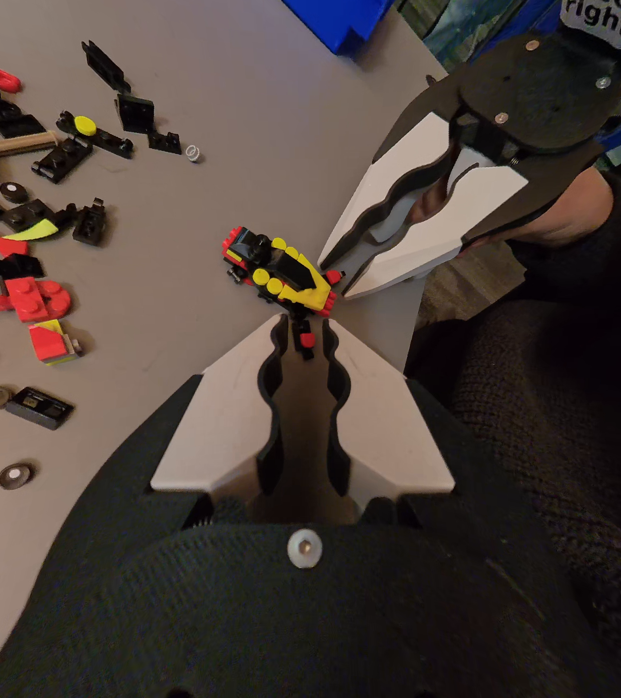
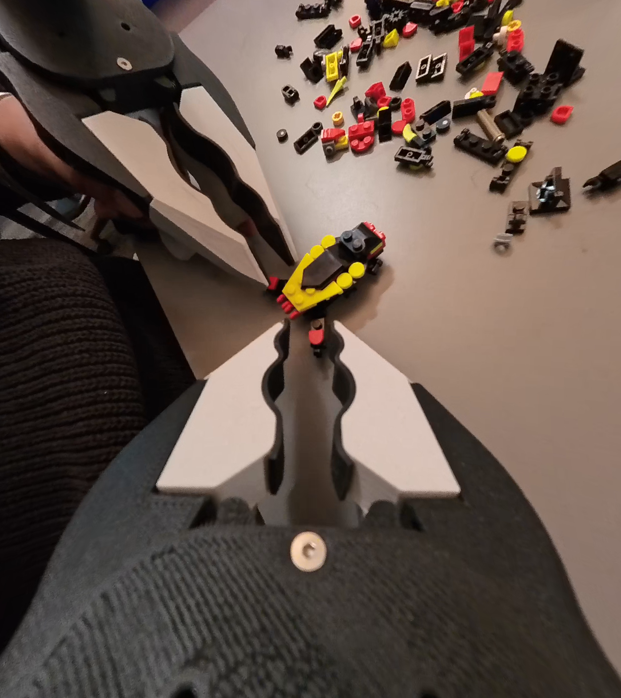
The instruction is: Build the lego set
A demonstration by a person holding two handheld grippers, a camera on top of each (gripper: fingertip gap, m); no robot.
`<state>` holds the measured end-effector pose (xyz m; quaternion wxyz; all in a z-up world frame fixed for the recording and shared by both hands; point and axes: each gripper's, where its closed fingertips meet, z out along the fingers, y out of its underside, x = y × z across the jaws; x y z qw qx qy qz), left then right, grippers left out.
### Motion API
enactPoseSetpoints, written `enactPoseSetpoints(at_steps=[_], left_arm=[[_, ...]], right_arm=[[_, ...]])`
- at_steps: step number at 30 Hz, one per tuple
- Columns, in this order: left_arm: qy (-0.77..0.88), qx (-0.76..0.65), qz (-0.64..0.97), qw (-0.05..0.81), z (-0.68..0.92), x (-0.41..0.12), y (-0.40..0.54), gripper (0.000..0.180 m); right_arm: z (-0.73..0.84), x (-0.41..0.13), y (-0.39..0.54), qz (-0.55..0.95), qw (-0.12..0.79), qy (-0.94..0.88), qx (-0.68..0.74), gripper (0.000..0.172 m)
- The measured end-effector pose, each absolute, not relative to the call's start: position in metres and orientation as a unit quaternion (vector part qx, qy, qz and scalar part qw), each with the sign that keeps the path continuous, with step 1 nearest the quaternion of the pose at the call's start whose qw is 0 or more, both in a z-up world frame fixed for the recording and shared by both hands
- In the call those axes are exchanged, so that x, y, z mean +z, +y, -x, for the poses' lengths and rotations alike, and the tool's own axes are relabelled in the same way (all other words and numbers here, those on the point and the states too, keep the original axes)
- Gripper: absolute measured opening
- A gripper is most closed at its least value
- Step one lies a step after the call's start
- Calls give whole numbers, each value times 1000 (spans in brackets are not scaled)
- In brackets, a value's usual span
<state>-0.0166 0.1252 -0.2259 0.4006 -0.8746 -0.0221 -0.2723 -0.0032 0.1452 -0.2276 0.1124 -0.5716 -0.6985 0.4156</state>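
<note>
We have two views, each from a camera mounted on a gripper and looking forward and down along its own fingers at the grey tabletop [image 1: 188,56]. The left wrist view sits close above the left gripper [image 1: 303,321] and faces the tabletop's near edge, with the right gripper [image 1: 333,277] entering from the upper right. The right wrist view sits just as close above the right gripper [image 2: 310,325], with the left gripper [image 2: 280,274] entering from the upper left. Both views share the small brick model [image 1: 282,272] [image 2: 333,272] and the scattered loose bricks [image 1: 36,226] [image 2: 452,94] beyond it, seen from crossing angles.
</note>
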Motion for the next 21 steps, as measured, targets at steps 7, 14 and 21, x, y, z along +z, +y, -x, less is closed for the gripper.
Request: enactPoseSetpoints(at_steps=[7, 14, 21], left_arm=[[-26, -248, 876, 413, 30, -223, 125, 13], [-67, -238, 870, 427, 58, -220, 125, 13], [-69, -222, 874, 426, 67, -223, 124, 12]], right_arm=[[6, -218, 186, 604, 184, -670, 391, 14], [5, -213, 195, 615, 185, -650, 406, 13], [5, -215, 185, 596, 181, -671, 401, 13]])
